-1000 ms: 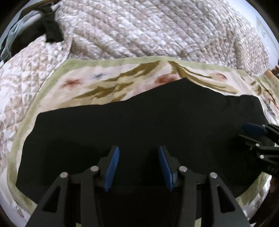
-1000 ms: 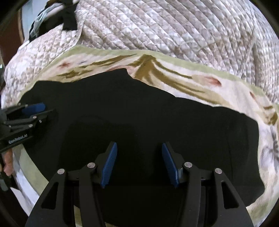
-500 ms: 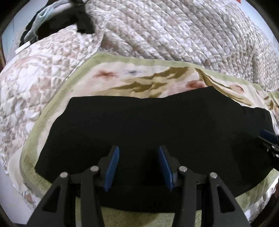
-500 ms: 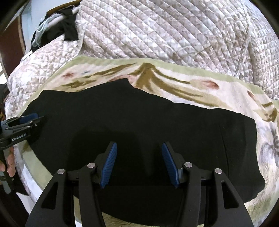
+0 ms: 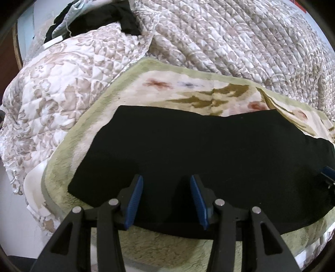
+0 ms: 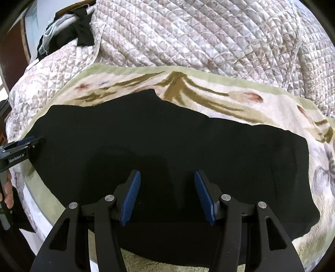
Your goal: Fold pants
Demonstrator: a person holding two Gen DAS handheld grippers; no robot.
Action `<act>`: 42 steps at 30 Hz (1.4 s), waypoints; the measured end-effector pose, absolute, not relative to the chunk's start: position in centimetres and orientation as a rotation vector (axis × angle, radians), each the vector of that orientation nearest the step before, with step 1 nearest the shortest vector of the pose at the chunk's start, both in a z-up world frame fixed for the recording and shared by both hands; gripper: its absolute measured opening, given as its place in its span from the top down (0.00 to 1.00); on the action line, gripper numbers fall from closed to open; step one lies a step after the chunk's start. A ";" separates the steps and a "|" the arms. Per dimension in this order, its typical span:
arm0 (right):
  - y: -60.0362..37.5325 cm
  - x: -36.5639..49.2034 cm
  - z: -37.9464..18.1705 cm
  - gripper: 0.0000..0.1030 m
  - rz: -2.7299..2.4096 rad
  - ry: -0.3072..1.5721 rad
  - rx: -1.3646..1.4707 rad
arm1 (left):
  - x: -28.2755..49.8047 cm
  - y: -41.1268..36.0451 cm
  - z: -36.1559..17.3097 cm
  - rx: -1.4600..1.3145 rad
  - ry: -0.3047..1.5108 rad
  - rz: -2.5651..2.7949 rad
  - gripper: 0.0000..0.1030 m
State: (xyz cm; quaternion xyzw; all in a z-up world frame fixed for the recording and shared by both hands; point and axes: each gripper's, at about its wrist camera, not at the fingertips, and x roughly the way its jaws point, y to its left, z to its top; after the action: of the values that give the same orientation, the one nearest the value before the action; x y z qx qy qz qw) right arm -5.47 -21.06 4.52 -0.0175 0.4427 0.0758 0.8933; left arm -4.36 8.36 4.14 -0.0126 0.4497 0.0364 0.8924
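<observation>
The black pants (image 5: 199, 146) lie flat as a wide folded band across a cream floral blanket (image 5: 188, 92); they also show in the right wrist view (image 6: 167, 142). My left gripper (image 5: 166, 186) is open and empty, just above the pants' near edge toward their left end. My right gripper (image 6: 167, 183) is open and empty over the pants' near edge toward their right end. The left gripper's tip shows at the left edge of the right wrist view (image 6: 27, 142), and the right gripper's tip shows at the right edge of the left wrist view (image 5: 327, 173).
A quilted floral bedspread (image 5: 230, 37) rises behind the blanket and drops off at the left (image 5: 41, 100). A heap of dark and pale clothes (image 5: 94, 16) sits at the far left corner. The bed's near edge runs under my grippers.
Both grippers have drawn back toward the near edge of the bed, open and empty throughout. More of the blanket and the pants' left end shows now. The pants have not moved.
</observation>
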 end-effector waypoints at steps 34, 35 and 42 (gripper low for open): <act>-19.6 -5.2 4.0 0.47 0.199 0.924 -0.056 | -8.1 17.2 2.7 -0.475 0.844 0.090 0.43; -19.6 -5.2 4.0 0.47 0.199 0.926 -0.050 | -7.9 17.5 2.6 -0.499 0.836 0.092 0.43; -19.5 -5.2 4.2 0.47 0.201 0.918 -0.043 | -6.3 17.5 3.0 -0.503 0.820 0.109 0.57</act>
State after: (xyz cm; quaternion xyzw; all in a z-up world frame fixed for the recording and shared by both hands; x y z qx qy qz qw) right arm -5.18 -19.53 4.17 -0.0207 0.4423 0.0970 0.8914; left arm -6.34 17.49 2.96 -0.2418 0.3943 0.0524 0.8851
